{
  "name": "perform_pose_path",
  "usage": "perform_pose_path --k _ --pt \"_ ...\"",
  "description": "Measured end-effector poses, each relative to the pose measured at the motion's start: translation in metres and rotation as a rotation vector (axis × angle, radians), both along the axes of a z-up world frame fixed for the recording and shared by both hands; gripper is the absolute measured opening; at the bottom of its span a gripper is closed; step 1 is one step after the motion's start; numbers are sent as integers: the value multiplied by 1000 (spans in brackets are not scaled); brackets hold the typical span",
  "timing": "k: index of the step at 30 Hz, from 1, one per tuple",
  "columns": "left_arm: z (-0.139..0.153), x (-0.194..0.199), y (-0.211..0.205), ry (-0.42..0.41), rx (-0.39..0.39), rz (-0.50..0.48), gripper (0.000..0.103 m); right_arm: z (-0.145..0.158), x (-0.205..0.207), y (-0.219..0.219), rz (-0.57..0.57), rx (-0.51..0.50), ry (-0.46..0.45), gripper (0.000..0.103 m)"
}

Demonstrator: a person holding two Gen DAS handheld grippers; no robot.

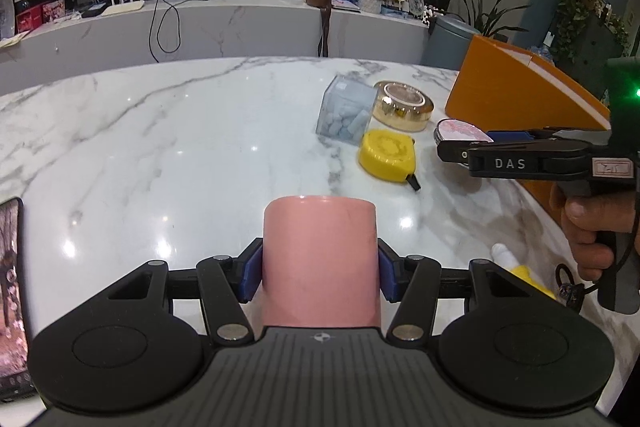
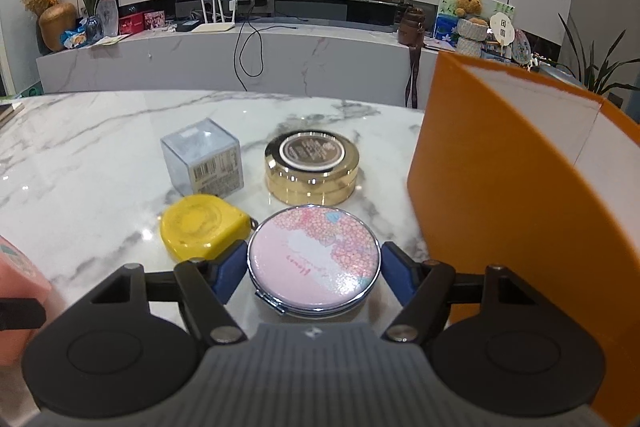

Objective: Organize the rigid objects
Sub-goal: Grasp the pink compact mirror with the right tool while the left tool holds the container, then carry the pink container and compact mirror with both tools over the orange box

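My left gripper (image 1: pixel 319 269) is shut on a pink cylindrical cup (image 1: pixel 320 259), its blue pads pressed on both sides. My right gripper (image 2: pixel 314 269) straddles a round pink floral compact mirror (image 2: pixel 314 259) lying on the marble table; the left pad touches its rim, the right pad stands slightly off. From the left wrist view the right gripper (image 1: pixel 444 151) reaches in from the right over the compact (image 1: pixel 460 131). A yellow tape measure (image 2: pixel 200 225), a clear cube box (image 2: pixel 204 157) and a gold round tin (image 2: pixel 312 161) lie just beyond.
An orange box (image 2: pixel 520 187) stands open at the right, close to the right gripper. The marble table (image 1: pixel 160 131) stretches left. A phone or tablet (image 1: pixel 10 287) lies at the left edge. A yellow and white toy (image 1: pixel 516 267) lies near the front right.
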State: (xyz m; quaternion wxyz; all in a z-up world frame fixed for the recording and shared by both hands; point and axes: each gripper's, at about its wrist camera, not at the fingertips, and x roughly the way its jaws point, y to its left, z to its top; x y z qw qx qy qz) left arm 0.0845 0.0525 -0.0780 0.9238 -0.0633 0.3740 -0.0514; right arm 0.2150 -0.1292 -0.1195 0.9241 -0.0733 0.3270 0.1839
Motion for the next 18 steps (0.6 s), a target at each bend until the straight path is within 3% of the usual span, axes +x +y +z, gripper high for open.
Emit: perform_pose_path --k 9,18 --pt "30 9 2 -22 4 -5 62 36 -7 -3 84 10 17 71" --pt "48 22 -14 -25 76 -37 62 80 -9 -44 45 156 -8 71"
